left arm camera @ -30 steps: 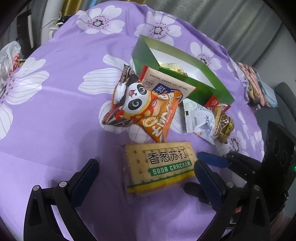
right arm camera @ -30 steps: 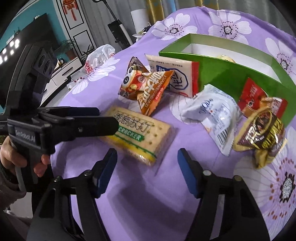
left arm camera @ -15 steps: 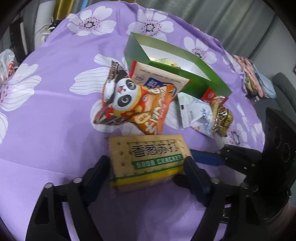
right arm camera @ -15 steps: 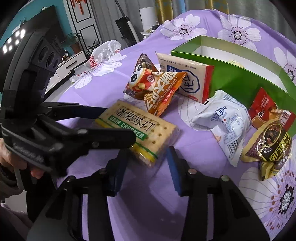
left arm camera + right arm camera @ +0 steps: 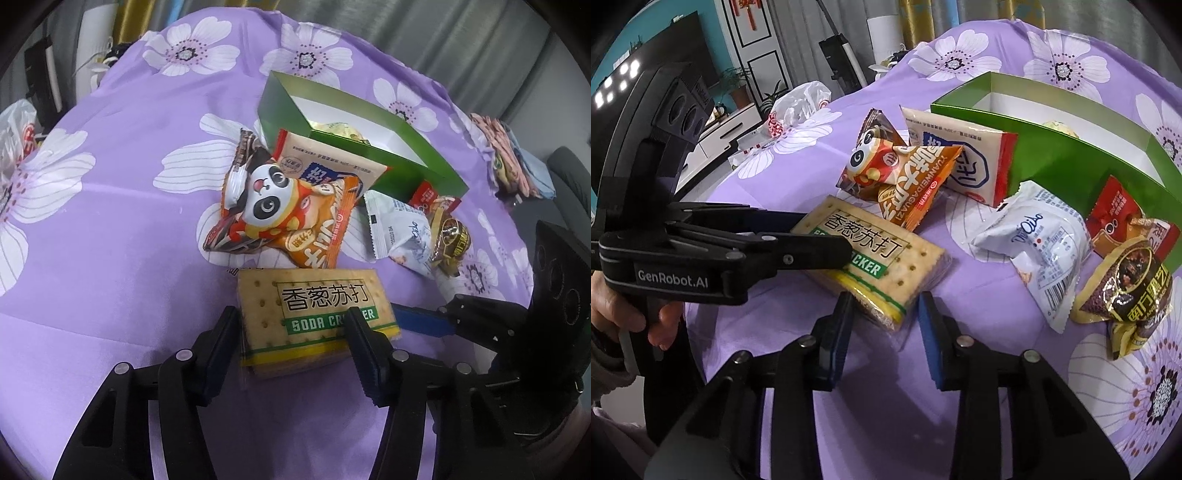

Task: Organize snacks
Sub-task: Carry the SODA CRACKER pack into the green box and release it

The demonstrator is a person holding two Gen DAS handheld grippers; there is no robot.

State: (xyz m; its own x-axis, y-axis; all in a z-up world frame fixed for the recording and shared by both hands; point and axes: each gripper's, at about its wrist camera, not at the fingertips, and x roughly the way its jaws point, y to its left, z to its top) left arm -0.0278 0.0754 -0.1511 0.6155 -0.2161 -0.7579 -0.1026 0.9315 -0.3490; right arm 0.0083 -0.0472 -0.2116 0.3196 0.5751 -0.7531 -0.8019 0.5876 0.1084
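I hold both grippers over the flat rectangular soda cracker pack with a green band and yellow edge [image 5: 317, 317], which lies on the purple cloth with white flowers [image 5: 110, 240]. My left gripper [image 5: 291, 328] is closing along the pack's length; its left finger sits at the pack's short left edge and its right finger lies over the printed face near the right end. I cannot tell whether the pads press yet. My right gripper [image 5: 884, 314] is closing across the near corner of the same pack, with the corner between its blue pads; a sliver of gap shows on each side.

Just beyond the pack's far long edge lies the orange panda-print snack bag [image 5: 284, 218], nearly touching it. Behind that, a cream packet with blue print and red ends [image 5: 328, 166] leans against the near wall of the open green cardboard box with a white inside [image 5: 417, 173]. To the right of the panda bag sit a white crinkled pouch [image 5: 1038, 240], a small red packet [image 5: 1115, 206] against the box wall, and a brown-and-gold wrapped sweet [image 5: 1126, 288].

The cloth is bare on the near side of the pack and widely to the left in the left wrist view. The far and right sides are crowded with packets.
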